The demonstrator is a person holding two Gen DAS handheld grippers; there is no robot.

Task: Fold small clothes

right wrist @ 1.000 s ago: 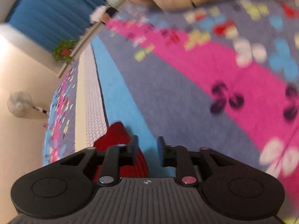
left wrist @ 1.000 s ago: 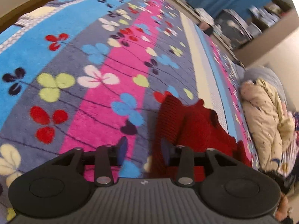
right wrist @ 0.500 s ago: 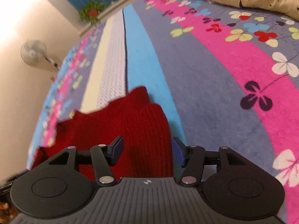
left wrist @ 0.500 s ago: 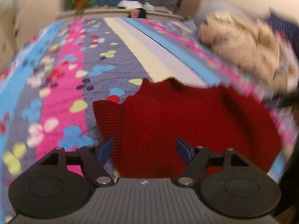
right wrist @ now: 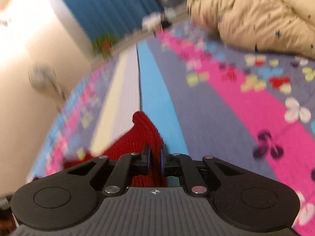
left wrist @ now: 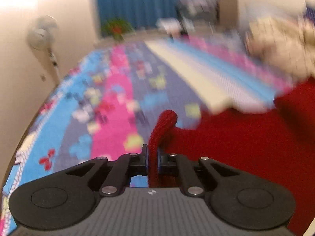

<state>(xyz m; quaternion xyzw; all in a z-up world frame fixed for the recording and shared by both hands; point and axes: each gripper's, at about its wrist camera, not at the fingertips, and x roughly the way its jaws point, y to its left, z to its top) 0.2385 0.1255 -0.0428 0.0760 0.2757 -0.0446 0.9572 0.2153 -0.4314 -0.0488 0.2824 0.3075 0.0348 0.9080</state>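
Note:
A red knitted garment [left wrist: 236,137] lies partly on the patterned bedspread [left wrist: 110,90]. My left gripper [left wrist: 152,155] is shut on a bunched edge of it, which sticks up between the jaws, and the rest spreads to the right. My right gripper [right wrist: 155,155] is shut on another edge of the same red garment [right wrist: 143,133], which trails away to the left and lifts off the bedspread [right wrist: 216,108]. Both views are blurred by motion.
A beige star-print quilt [right wrist: 256,15] is heaped at the far right of the bed and also shows in the left wrist view [left wrist: 281,45]. A standing fan [left wrist: 42,37] is by the wall on the left. Blue curtains [left wrist: 137,4] and a plant [left wrist: 116,27] are beyond the bed.
Both grippers were open over the red garment half a second ago. Now both have shut on its edges and lifted, and the views have swung.

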